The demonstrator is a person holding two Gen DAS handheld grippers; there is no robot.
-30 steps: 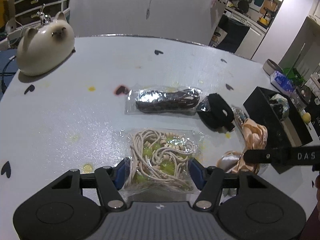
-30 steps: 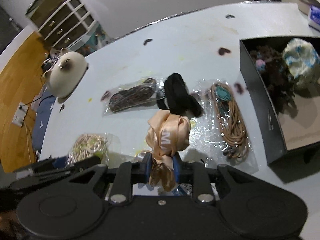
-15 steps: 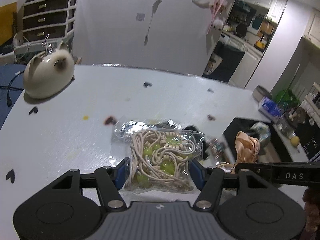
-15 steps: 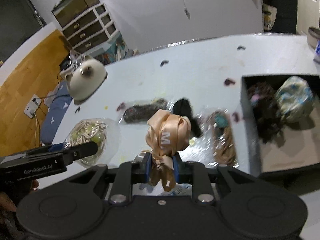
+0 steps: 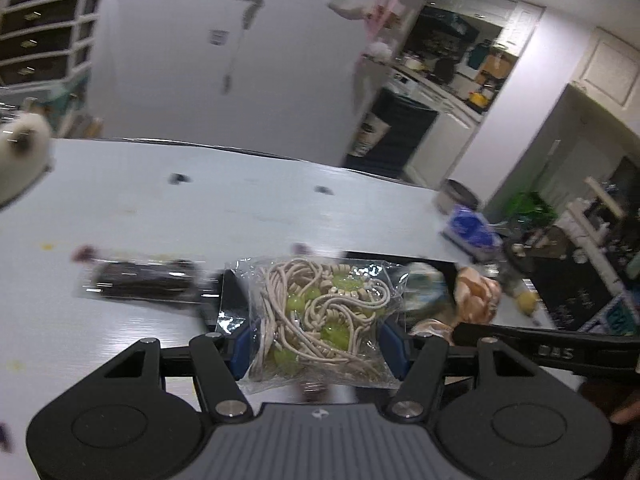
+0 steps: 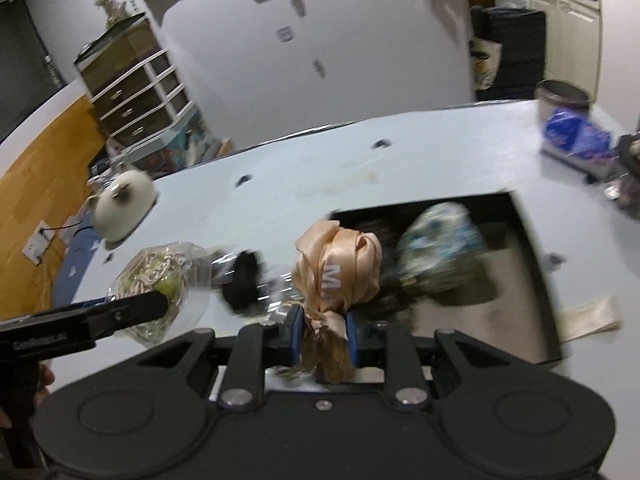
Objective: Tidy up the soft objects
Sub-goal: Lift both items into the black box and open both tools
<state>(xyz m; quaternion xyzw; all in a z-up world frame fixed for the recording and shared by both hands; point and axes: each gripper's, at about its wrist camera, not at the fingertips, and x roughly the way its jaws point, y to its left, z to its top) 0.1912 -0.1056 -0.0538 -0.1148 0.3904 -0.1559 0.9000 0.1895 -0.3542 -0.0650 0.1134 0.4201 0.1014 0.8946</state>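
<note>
My left tongs (image 5: 320, 346) pinch the bag of cream cords (image 5: 320, 320) aloft over the counter (image 5: 160, 216); my right tongs (image 6: 320, 338) pinch the peach ribbon bundle's (image 6: 338, 270) tail near the black box (image 6: 536, 280). Both look light and floppy; the bag's film seems slippery, so I'd grip its middle.

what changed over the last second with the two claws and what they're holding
Both claws rose off the table and swung toward the black box. The left claw carried the clear bag of beige cords up from the tabletop; the right claw lifted the peach ribbon to the box's near edge. Both grips stayed shut; the black pouch and cat figure stayed put.
</note>
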